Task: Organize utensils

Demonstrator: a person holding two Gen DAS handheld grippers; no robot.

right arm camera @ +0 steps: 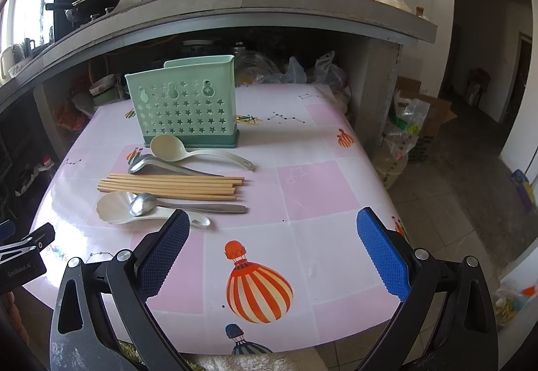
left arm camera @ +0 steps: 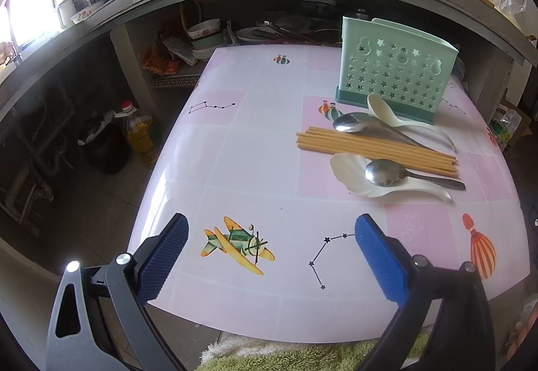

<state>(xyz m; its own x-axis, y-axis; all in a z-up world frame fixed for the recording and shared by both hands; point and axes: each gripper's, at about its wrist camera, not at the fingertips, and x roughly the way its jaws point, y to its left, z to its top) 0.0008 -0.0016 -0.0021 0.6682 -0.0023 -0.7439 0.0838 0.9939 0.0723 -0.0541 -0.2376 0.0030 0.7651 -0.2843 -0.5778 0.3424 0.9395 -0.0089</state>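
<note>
While nothing is yet held, the scene reads left to right:
Left gripper: jaws spread wide, empty, low over the bench.
Utensils: chopsticks and spoons lie bunched at right of the left-wrist frame, likely awaiting sorting.
Holder: upright behind them.
Right gripper: wide apart, empty.
Room: cluttered kitchen shelf above.
</note>
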